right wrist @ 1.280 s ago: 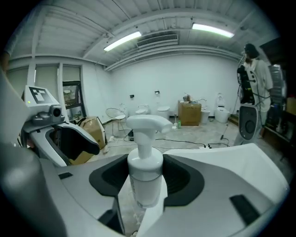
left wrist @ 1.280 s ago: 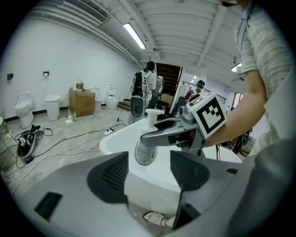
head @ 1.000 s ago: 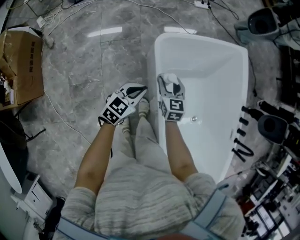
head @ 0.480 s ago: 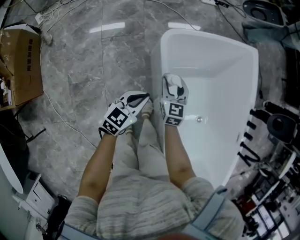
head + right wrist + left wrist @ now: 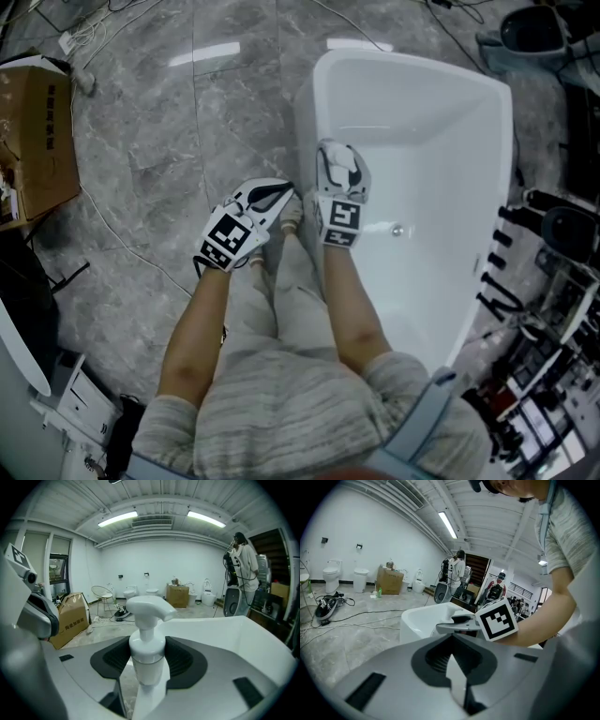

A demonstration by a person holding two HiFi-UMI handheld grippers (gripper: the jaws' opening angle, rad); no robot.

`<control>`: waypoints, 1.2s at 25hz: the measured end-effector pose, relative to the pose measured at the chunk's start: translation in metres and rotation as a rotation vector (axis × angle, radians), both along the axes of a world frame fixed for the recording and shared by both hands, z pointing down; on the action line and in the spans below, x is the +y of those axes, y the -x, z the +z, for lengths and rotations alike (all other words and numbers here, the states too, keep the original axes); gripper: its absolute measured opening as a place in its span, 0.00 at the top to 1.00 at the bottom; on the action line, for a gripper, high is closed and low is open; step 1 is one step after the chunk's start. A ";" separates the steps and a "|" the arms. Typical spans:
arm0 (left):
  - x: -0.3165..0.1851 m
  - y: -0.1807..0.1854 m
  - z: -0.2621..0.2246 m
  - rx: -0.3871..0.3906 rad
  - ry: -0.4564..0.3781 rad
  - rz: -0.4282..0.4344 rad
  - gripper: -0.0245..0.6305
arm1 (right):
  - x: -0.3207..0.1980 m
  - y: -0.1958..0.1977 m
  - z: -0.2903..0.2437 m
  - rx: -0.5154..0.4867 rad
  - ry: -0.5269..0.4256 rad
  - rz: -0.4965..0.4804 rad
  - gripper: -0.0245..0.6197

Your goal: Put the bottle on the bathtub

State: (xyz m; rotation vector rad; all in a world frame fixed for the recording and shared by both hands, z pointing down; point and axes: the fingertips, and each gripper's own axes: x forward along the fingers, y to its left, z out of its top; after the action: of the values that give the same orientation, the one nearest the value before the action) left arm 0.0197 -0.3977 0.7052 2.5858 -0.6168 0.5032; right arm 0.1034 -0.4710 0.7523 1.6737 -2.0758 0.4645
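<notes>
My right claw (image 5: 148, 677) is clamped round the white pump bottle (image 5: 146, 639), held upright at the bathtub (image 5: 315, 112) edge. My left claw (image 5: 456, 679) is closed on nothing. I'd lower the bottle level onto the flat rim, then let go. Its base is hidden, so I can't judge the gap beneath.

Grey marble-look floor (image 5: 150, 159), glossy, w/ ceiling-light reflections. White bathtub (image 5: 422, 159) stands on it at right. Open cardboard box (image 5: 42, 131) at far left. Thin cables (image 5: 120, 242) trail over the tiles betw. box & tub; more at top edge near a white power strip (image 5: 67, 42). Dark equipment (image 5: 562, 239) crowds floor right of tub. Person's shoe (image 5: 287, 214) just beside tub's left wall.
</notes>
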 end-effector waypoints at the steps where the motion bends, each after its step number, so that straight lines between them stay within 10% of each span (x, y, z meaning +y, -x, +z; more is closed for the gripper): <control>1: 0.000 0.001 0.000 0.000 0.001 0.000 0.96 | 0.000 0.001 0.000 0.003 0.004 0.001 0.62; 30: -0.006 -0.002 -0.003 0.006 0.029 -0.034 0.96 | 0.014 0.006 -0.005 -0.049 0.061 -0.080 0.62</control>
State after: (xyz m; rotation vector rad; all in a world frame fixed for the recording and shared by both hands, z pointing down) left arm 0.0218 -0.4042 0.7018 2.5445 -0.6455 0.4902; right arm 0.0972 -0.4573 0.7475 1.5533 -2.1320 0.5422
